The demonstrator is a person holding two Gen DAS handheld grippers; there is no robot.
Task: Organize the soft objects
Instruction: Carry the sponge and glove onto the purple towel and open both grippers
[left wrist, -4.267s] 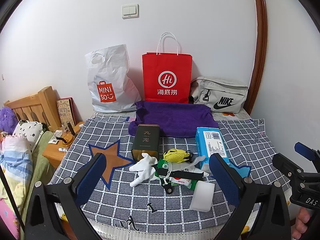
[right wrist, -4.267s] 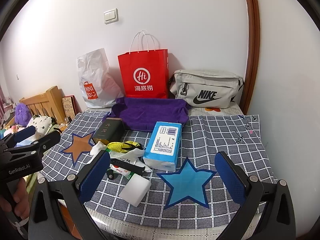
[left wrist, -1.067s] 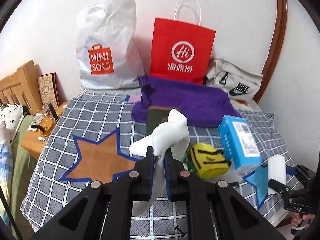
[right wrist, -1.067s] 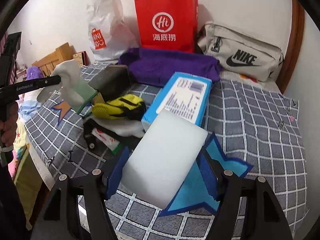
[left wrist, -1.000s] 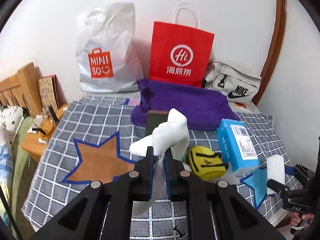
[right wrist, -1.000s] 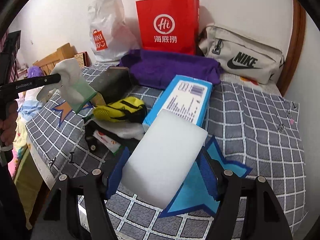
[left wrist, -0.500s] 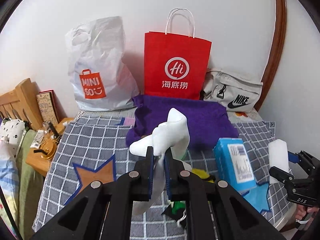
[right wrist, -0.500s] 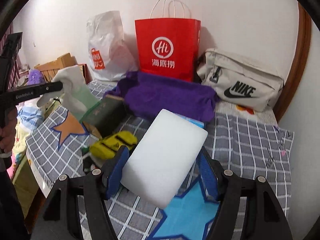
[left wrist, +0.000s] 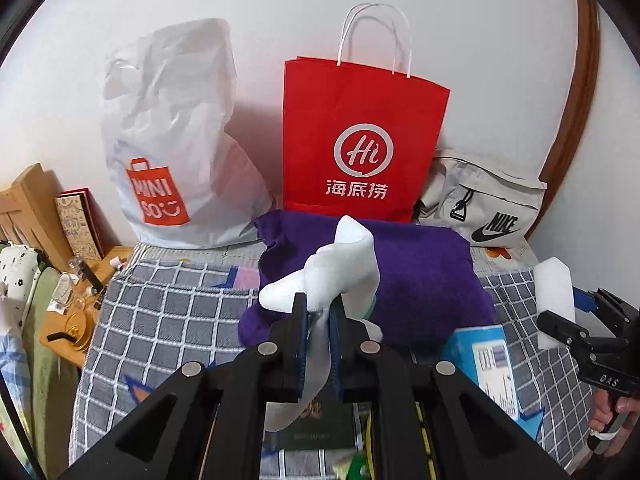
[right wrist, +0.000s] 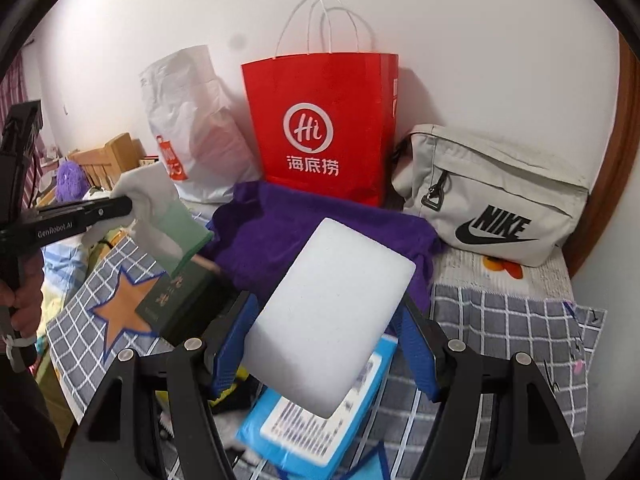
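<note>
My left gripper [left wrist: 318,312] is shut on a white sock [left wrist: 340,264] and holds it in the air in front of the purple cloth [left wrist: 420,276]; the sock also shows in the right wrist view [right wrist: 160,208]. My right gripper [right wrist: 324,332] is shut on a white sponge block [right wrist: 328,312], held above the blue tissue pack [right wrist: 320,432]; the sponge [left wrist: 554,300] also shows at the right of the left wrist view. The purple cloth [right wrist: 280,232] lies just ahead of both grippers.
A red paper bag [left wrist: 360,140], a white Miniso plastic bag [left wrist: 172,152] and a grey Nike pouch [left wrist: 484,208] stand against the wall. A dark green box [right wrist: 176,300] lies on the checked cover [left wrist: 168,312] by an orange star patch [right wrist: 120,308]. A wooden bedside table [left wrist: 76,320] is at left.
Both grippers have moved forward toward the wall and bags, carrying the sock and the sponge. The purple cloth and bags look larger and closer.
</note>
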